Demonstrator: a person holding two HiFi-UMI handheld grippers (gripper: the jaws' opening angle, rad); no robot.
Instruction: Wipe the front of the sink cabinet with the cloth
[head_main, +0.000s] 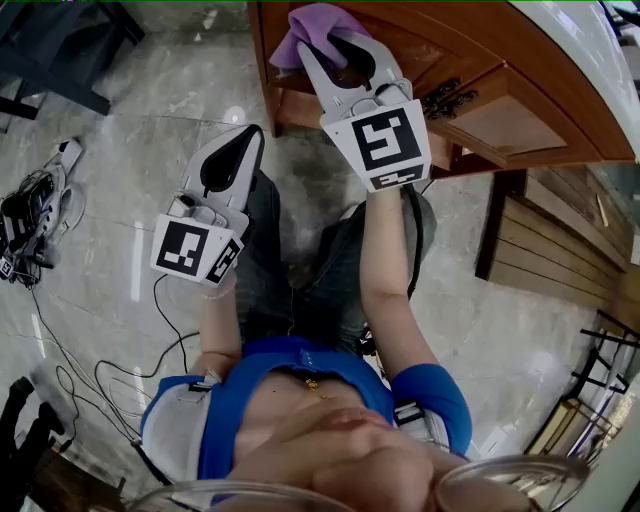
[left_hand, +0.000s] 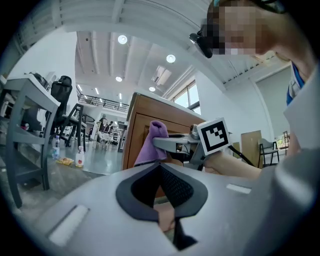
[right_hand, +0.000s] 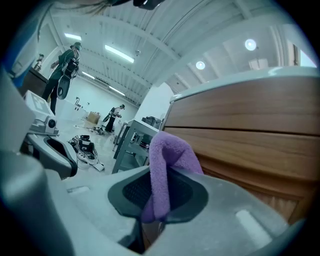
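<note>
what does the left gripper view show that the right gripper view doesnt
Only the left gripper view: the right gripper side-on with its square-marker cube, and small bottles on the floor. Only the right gripper view: the purple cloth pinched between that gripper's jaws, and dark gear heaped on the floor. Both: the cloth and the brown wooden sink cabinet.

Seen from my remote rig: a big open lab-type hall, w/ wooden sink cabinet (head_main: 500, 110) on polished tile floor (head_main: 150, 110), loose cables (head_main: 36, 212), grey workbench (left_hand: 32, 95), office chair (left_hand: 62, 90), high ceiling w/ recessed lights (left_hand: 122, 39).
</note>
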